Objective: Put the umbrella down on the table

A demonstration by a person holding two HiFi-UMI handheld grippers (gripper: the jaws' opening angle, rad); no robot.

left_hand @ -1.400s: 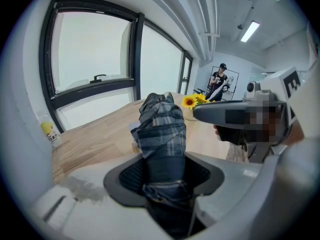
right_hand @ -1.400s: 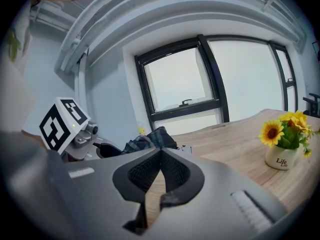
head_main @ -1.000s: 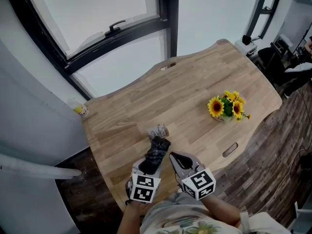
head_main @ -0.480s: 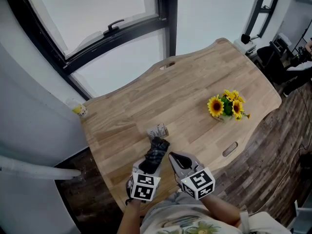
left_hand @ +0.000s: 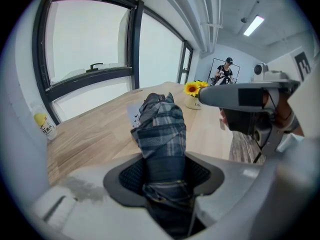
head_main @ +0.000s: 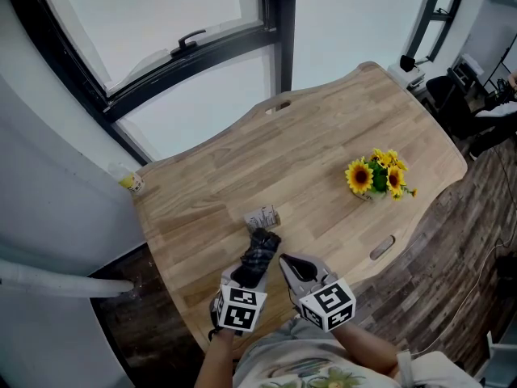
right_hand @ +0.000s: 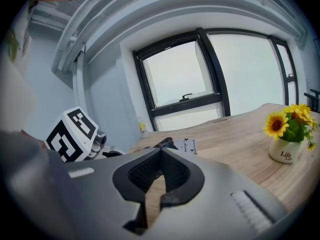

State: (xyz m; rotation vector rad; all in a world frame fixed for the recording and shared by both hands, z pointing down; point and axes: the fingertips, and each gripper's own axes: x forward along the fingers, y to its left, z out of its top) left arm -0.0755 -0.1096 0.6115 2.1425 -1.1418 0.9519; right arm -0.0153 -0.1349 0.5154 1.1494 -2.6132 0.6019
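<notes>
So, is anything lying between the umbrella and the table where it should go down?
Only a small printed card lies on the table, just past the tip of the umbrella in the left tool; the wood around it looks bare.

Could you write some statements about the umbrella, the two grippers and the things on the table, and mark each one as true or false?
1. The left gripper is shut on a folded plaid umbrella. True.
2. The right gripper also grips the umbrella. False: its jaws are together with nothing between them.
3. The sunflower pot lies tipped over on the floor. False: it stands upright on the wooden table.
4. A small printed card lies on the table just beyond the umbrella's far end. True.
</notes>
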